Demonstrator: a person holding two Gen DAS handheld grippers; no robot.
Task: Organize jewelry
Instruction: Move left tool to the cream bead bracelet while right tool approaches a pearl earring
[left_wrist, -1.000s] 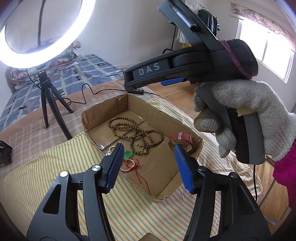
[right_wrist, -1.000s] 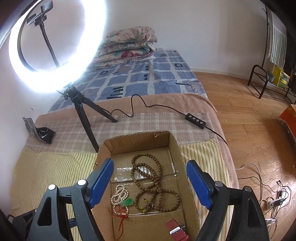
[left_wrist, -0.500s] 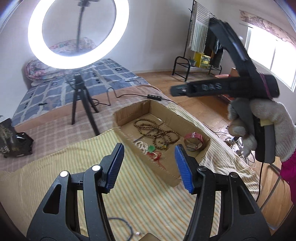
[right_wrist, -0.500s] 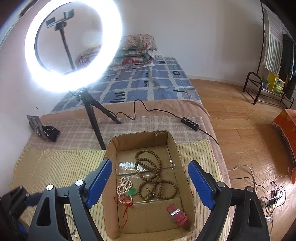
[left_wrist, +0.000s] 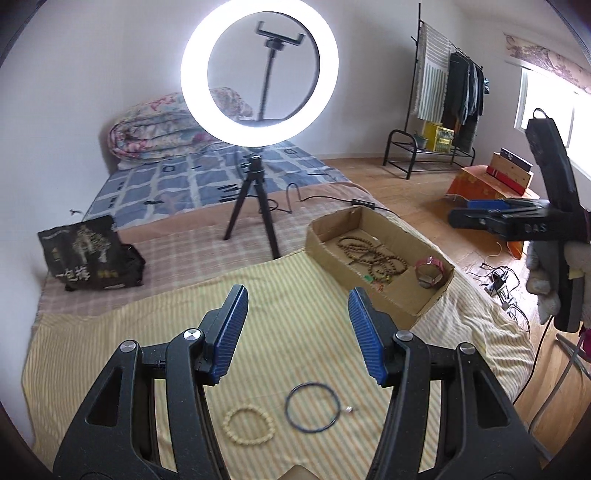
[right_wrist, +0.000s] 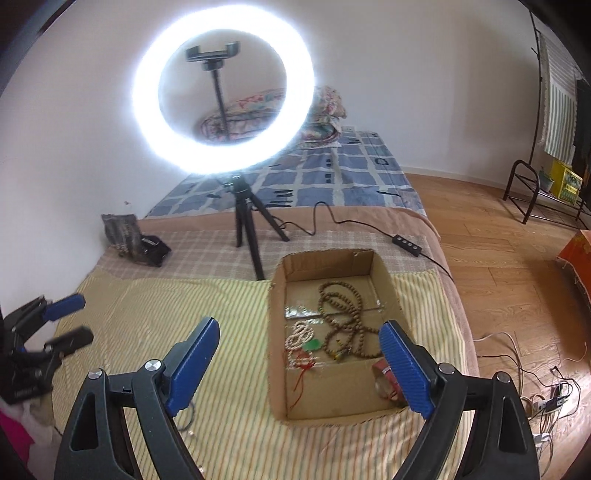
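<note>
- Left gripper (left_wrist: 295, 314): jaws standing partly apart with nothing between the 2 blue pads, hovering over the yellow striped cloth (left_wrist: 110, 350).
- Right gripper (right_wrist: 299, 354): jaws opening, already wide, nothing between them; the right pad is overlapping the near right corner of the box in the right wrist view.
- Gloved hand (left_wrist: 546, 280): holding the right gripper's handle at the right edge of the left wrist view, with a pink sleeve showing below it.
- Cardboard box (right_wrist: 275, 332): sitting open-topped on the striped cloth, towards the bed's right side.
- Wooden bead strand (right_wrist: 341, 317): lying in loose loops inside the box, across its middle.
- Pale bead bracelet with a green pendant (right_wrist: 301, 338): lying inside the box, left of the wooden strand; a red cord (right_wrist: 299, 380) is trailing from it towards the near wall.
- Red watch (left_wrist: 428, 271): resting inside the box at its near right corner.
- Cream bead bracelet (left_wrist: 249, 424): lying on the cloth outside the box, just below the left gripper.
- Black cord loop (left_wrist: 313, 406): lying on the cloth just beside the cream bracelet, a tiny pale piece at its right edge.
- Ring light (right_wrist: 223, 88): glowing on a black tripod (right_wrist: 247, 229) behind the box.
- Black bag (left_wrist: 88, 254): standing on the checked blanket at far left.
</note>
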